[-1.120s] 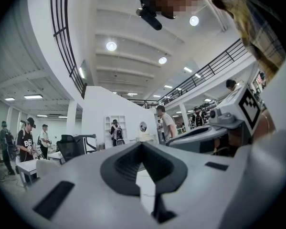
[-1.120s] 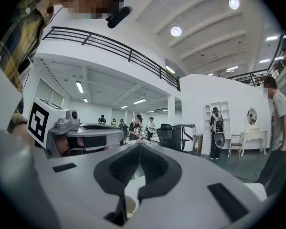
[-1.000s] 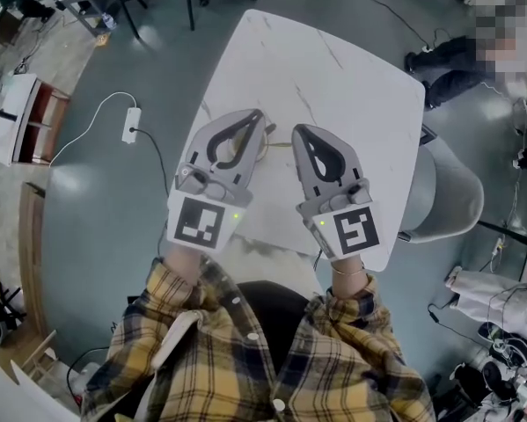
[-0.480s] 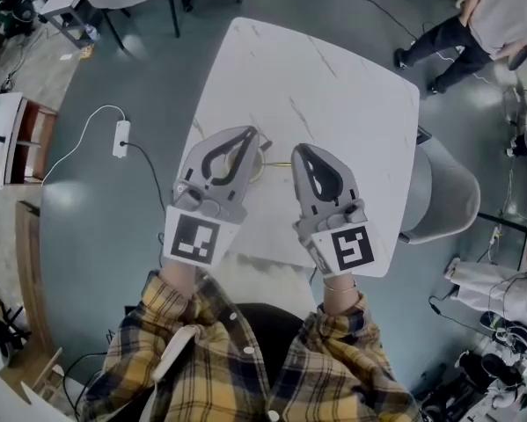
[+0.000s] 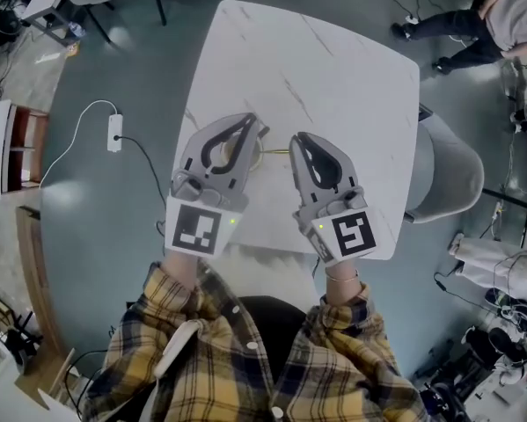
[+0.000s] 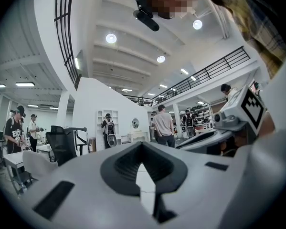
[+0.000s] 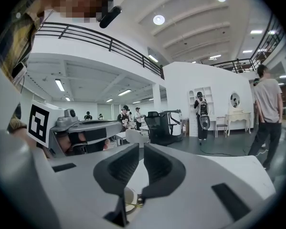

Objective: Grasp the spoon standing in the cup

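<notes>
On the white marble table (image 5: 333, 69) a cup with a gold rim (image 5: 259, 158) stands between my two grippers, mostly hidden under the left one. A thin gold spoon handle (image 5: 279, 151) pokes out of it toward the right gripper. The left gripper (image 5: 252, 123) is over the cup's left side, its tips touching with nothing between them. The right gripper (image 5: 298, 139) is just right of the cup, shut and empty. In the right gripper view the right gripper (image 7: 141, 148) frames the pale cup (image 7: 126, 198) low between its fingers. In the left gripper view the left gripper (image 6: 143, 144) shows only table.
A grey chair (image 5: 443, 192) is tucked against the table's right edge. A power strip with its cable (image 5: 115, 132) lies on the floor at the left. A person (image 5: 501, 11) stands at the upper right. The far half of the table is bare marble.
Both grippers have sunk a little toward the table, keeping either side of the cup. Their jaws stand as before.
</notes>
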`<state>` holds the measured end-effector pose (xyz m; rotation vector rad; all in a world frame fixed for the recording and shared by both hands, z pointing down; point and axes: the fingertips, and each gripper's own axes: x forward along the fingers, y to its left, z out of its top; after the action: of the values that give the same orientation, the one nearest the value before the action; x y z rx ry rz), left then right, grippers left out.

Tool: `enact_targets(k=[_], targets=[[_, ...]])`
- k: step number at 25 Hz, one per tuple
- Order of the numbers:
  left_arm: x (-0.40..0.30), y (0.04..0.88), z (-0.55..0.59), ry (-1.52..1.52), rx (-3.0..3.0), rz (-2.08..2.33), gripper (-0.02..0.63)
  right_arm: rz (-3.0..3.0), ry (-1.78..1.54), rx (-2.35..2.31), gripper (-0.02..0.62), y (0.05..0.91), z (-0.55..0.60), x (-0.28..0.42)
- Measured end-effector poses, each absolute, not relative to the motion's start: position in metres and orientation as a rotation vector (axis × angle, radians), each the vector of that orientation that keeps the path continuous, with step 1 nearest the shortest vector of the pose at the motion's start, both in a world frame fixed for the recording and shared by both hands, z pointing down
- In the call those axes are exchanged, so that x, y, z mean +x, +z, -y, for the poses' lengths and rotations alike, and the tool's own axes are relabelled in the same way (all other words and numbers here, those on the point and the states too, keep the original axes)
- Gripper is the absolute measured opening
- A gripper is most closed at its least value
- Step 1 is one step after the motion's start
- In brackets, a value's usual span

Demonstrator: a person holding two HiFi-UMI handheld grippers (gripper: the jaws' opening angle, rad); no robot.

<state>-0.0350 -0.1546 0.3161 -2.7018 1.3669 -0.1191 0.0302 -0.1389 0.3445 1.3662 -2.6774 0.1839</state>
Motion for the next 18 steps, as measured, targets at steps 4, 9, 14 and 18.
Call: enact_targets(k=[4,9,14,18], targets=[[-0.038,0.329,0.161,-0.141,-2.73,-1.369,0.018,2.651,0.231,1.372,0.048,0.356,0.145,0.029],[-0.043,0.349,0.171,-0.167,-2.756,-1.389,0.018,2.609,0.345,1.381,0.104,0.385,0.153,0.029],[-0.047,0.368,0.175,-0.204,-2.778,-1.402,0.018,2.564,0.436,1.394,0.127,0.41,0.157,0.029],[-0.049,0.38,0.178,-0.218,-2.799,-1.409,0.018,2.54,0.478,1.406,0.141,0.422,0.159,0.031]])
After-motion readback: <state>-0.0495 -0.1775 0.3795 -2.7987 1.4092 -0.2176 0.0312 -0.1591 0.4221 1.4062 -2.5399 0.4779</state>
